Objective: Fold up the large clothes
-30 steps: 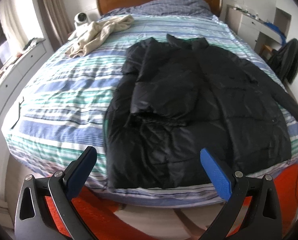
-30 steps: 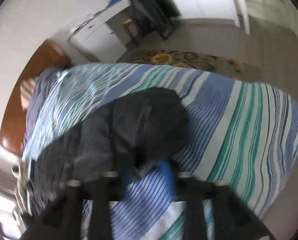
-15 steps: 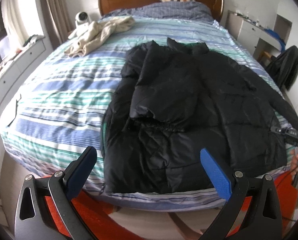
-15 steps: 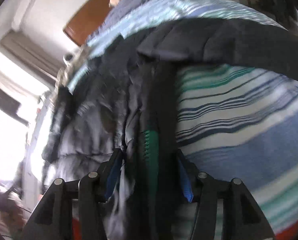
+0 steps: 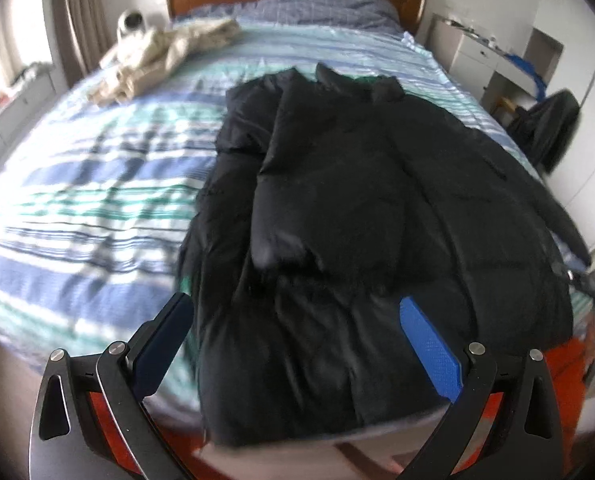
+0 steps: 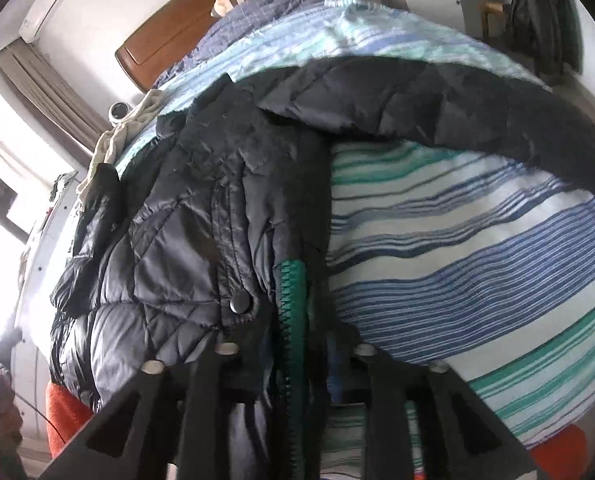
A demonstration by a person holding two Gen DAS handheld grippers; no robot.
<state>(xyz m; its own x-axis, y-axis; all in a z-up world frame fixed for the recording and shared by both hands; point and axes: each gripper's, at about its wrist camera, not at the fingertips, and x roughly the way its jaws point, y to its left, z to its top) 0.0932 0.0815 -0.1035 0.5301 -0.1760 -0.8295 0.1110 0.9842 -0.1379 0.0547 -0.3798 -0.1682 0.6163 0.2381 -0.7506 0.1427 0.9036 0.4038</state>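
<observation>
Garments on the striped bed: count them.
2. The black quilted puffer jacket is spread at the bed's foot; the crumpled beige garment lies near the headboard. Others may be hidden.

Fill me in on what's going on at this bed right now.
A person with a gripper in each hand is folding a black puffer coat spread on a striped bed. The right gripper has the coat's front edge, with its green zipper, between its jaws, which have just been opening slightly. The left gripper hangs open above the hem, holding nothing. One sleeve is folded over the body.
</observation>
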